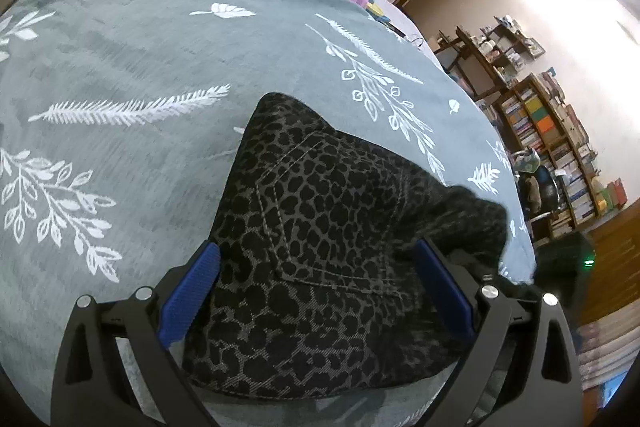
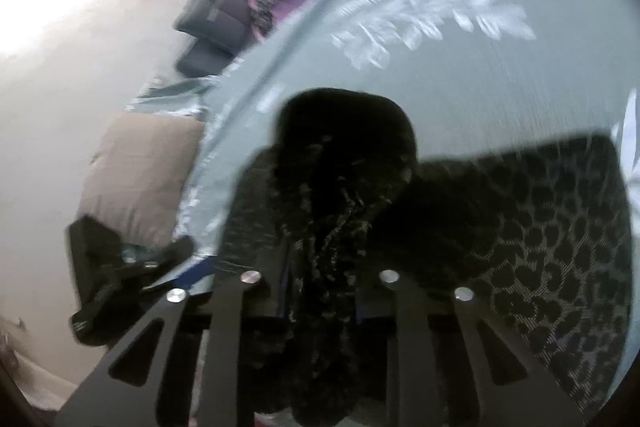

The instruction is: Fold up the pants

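Pants (image 1: 320, 227), dark grey denim with a black leopard print, lie bunched on the grey bedspread (image 1: 160, 75) printed with white leaves. In the left wrist view they fill the frame from centre down to 6 o'clock, back pocket up, long axis running roughly 11 to 5 o'clock.

Left gripper (image 1: 316, 279), black frame with blue ribbed pads, hovers straddling the pocket area. Its jaws stand spread wide and press on nothing, with fabric under and between them. It is tilted steeply down at the cloth.

Right gripper (image 2: 320, 291) is the one engaged. A dark, fuzzy-looking fold of the same pants rises from between its narrow-set jaws toward 12 o'clock, and they look pinched on it, though blur hides the pads. The rest of the garment trails to 3 o'clock in its view. It points shallowly downward.

Judgement: the right hand carries the fold and the left is free to pin or regrasp.
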Motion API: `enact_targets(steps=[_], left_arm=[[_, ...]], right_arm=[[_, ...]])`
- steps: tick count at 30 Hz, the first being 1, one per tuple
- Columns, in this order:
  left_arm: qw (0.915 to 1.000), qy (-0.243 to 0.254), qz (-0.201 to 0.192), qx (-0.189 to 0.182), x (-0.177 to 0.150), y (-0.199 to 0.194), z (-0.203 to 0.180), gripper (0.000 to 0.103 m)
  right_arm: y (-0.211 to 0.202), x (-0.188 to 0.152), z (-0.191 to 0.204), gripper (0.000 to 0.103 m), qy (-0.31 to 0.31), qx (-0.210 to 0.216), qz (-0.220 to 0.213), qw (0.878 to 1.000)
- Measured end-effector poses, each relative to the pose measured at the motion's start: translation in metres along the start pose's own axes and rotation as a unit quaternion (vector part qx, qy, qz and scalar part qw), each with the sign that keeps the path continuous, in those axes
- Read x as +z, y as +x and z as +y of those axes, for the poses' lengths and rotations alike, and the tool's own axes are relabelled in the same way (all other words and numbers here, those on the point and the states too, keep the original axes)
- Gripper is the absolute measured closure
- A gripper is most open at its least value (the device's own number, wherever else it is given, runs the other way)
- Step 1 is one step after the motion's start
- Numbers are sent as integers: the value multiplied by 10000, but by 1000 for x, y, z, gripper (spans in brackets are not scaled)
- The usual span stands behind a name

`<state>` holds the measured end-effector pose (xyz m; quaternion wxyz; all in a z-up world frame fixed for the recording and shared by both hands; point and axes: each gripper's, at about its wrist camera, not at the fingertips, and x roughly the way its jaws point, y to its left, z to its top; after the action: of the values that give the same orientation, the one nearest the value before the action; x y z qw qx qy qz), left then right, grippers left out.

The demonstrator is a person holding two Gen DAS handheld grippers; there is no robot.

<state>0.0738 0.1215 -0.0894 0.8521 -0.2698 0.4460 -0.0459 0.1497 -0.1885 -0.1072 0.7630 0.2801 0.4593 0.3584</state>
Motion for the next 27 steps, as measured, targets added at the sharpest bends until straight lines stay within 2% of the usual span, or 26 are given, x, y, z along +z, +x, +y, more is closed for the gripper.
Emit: enact_targets(steps=[5,9,15,17,27], left_arm=[[9997,153,-139,-109,8,-10,-14,7],[9992,250,-186,-256,11,-9,-28,7],[9983,467,102,-338,-1,14,-50,7],[9975,578,240,-329,-7,24,-57,7],[9912,1288,273,154,-23,53,-69,7]], right_arm=[[-60,17,27,85,-405,235,-688,9965],[-95,23,4,85,-319,56,-944,9950],[-90,-2,-77,84,525,-549,-693,9947],[-82,-12,-89,80,544,-685,-610,9943],[-82,-14,-90,79,301,-898,-720,9929]])
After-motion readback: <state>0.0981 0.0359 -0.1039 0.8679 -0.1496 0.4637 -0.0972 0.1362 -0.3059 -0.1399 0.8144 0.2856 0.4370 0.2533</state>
